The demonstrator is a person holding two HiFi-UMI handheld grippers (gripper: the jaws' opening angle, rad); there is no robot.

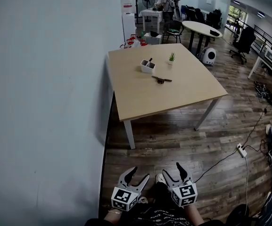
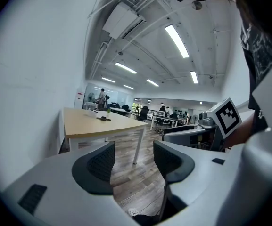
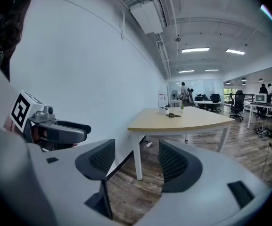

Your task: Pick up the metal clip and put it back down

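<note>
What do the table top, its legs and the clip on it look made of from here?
Table top: pale wood or wood-look laminate with a matte finish. The colour is an even tan with no glare.
Legs: probably painted metal, since they are white, slim and straight.
Clip: dark and thin, but too small at this distance to tell metal from plastic.

Left tongs (image 1: 140, 173) and right tongs (image 1: 171, 170) both gape empty.

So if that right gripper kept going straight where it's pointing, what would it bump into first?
Probably the wooden table, at its near white leg, seen between the open, empty jaws of the right gripper. Only wood floor lies before it; depth is hard to judge.
</note>
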